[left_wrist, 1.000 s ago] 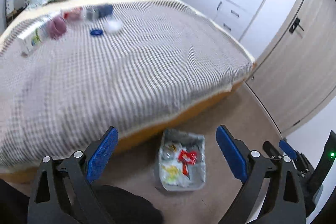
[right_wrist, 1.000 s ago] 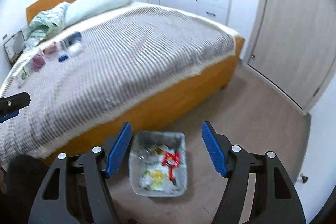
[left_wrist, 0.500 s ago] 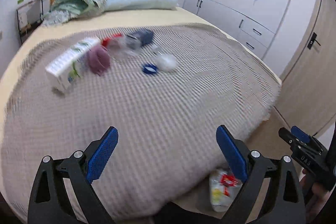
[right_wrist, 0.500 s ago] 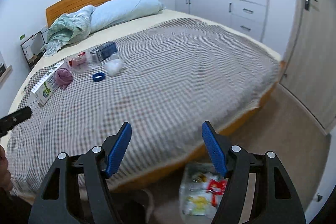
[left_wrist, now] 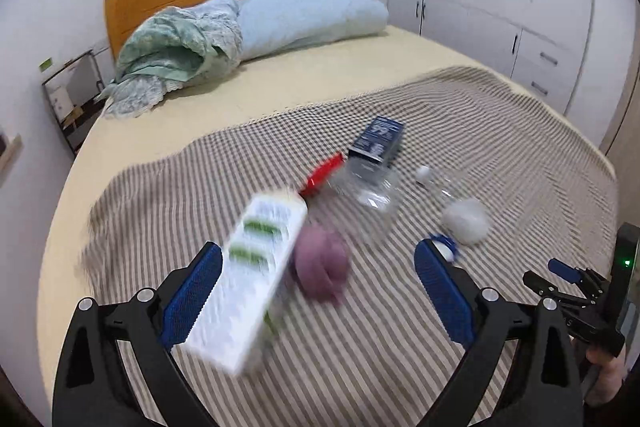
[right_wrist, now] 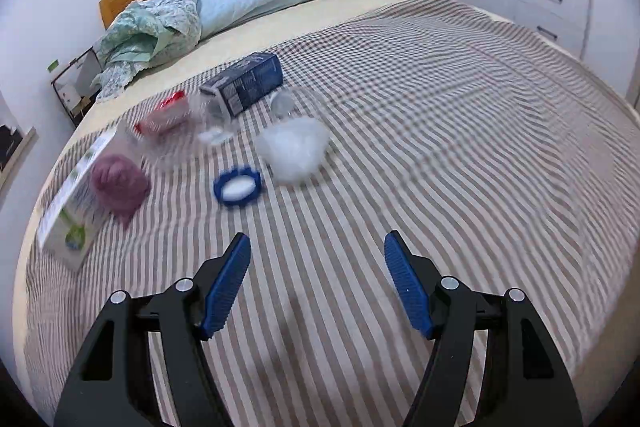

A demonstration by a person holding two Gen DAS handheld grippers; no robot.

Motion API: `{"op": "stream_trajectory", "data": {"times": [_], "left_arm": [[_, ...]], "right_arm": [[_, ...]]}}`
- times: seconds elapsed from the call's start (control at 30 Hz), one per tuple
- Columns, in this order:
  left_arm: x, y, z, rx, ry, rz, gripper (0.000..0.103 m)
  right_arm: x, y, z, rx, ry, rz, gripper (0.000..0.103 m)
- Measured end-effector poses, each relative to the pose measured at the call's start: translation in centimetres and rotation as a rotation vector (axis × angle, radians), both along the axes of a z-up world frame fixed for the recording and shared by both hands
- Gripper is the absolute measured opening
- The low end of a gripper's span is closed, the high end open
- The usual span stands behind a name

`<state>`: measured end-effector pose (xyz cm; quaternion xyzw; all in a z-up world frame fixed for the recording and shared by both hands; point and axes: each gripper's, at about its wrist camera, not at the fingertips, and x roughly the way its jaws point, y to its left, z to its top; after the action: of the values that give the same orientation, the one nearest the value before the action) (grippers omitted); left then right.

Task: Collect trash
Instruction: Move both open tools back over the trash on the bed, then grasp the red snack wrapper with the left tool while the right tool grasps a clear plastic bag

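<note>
progress: early-mid | left: carton [left_wrist: 256,267], purple wad [left_wrist: 322,265], blue ring [right_wrist: 238,187], white wad [right_wrist: 294,147], dark box [right_wrist: 246,83] on bed [right_wrist: 440,147] | left hand-held gripper [left_wrist: 318,299] released, empty | right hand-held gripper [right_wrist: 318,283] released, empty

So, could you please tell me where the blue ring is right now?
In the right wrist view the blue ring lies on the striped blanket, left of centre, between the purple ball and the white wad.

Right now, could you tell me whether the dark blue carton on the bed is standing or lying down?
Lying down: the dark blue carton rests on its long side on the striped blanket.
</note>
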<state>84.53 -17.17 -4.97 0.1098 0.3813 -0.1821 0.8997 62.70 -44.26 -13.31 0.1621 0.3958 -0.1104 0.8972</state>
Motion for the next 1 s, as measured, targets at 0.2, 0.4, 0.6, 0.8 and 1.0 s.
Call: {"op": "stream_trajectory", "data": {"times": [0.2,0.4,0.6,0.8,1.0], "left_arm": [[11.0,-5.5,-2.4,0.107,0.138,-0.019,0.093],[18.3,-10.1,-7.5,0.285,0.238,-0.021,0.085],[23.3,-11.9,-11.0,0.252,0.361,-0.009,0.074],[26.7,-9.3,-13.9,0.018,0.602,0.118,0.039],[26.5,-8.6,-13.7,0.006,0.568,0.111,0.002]], "right_arm": [[6.6,-1.5,-0.7,0.078,-0.047,-0.031,0.067],[8.7,-2.3,-2.9,0.088,0.013,-0.025,0.067],[9.9,-3.3,-3.7,0.175,0.013,0.007,0.067],[10.9,-3.2,-5.1,0.214,0.035,0.023,0.052],[11.3,-3.0,-5.3,0.196,0.045,0.023,0.022]]}}
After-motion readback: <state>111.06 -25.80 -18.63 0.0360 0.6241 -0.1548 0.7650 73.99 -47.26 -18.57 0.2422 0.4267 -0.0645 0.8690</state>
